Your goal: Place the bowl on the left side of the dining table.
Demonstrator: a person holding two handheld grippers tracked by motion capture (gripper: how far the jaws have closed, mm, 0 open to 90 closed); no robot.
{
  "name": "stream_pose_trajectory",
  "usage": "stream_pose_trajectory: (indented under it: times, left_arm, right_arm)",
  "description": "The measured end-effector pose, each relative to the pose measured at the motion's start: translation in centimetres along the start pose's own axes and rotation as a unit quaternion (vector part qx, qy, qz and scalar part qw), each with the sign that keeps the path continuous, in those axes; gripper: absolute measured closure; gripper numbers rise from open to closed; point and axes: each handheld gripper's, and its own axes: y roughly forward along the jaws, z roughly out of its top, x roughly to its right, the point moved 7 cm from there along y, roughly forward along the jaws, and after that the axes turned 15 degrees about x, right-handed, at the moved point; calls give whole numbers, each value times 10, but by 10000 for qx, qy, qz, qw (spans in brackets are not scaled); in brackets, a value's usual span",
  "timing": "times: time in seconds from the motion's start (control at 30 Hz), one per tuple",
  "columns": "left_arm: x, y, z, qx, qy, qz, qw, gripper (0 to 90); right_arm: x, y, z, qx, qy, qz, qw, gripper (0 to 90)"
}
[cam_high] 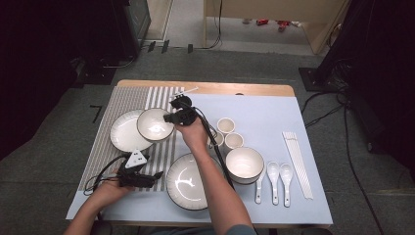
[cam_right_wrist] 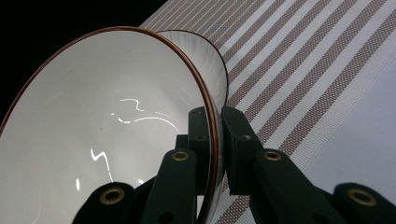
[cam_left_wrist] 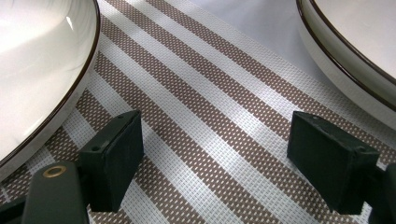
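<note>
Right claw (cam_high: pixel 172 117), arm stretching up mid-frame, is pinching the bowl (cam_high: pixel 154 124) rim above the plate (cam_high: pixel 123 132); its own view is showing the rim (cam_right_wrist: pixel 212 140) clamped. Left claw (cam_left_wrist: pixel 212 158) is gaping over the striped mat (cam_left_wrist: pixel 205 107), lower left

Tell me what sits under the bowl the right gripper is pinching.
The bowl, clamped at its rim by the right gripper, overlaps a white plate that lies on the striped mat. The part of the plate beneath the bowl is covered; whether they touch is unclear.
</note>
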Motion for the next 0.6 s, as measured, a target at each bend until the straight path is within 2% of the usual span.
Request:
stream_pose_trajectory:
  times: [0.6]
  left_arm:
    - [0, 0, 0, -2, -4, -2, 10000, 188]
  right_arm:
    - [2, 10, 4, -14, -11, -12, 10000, 832]
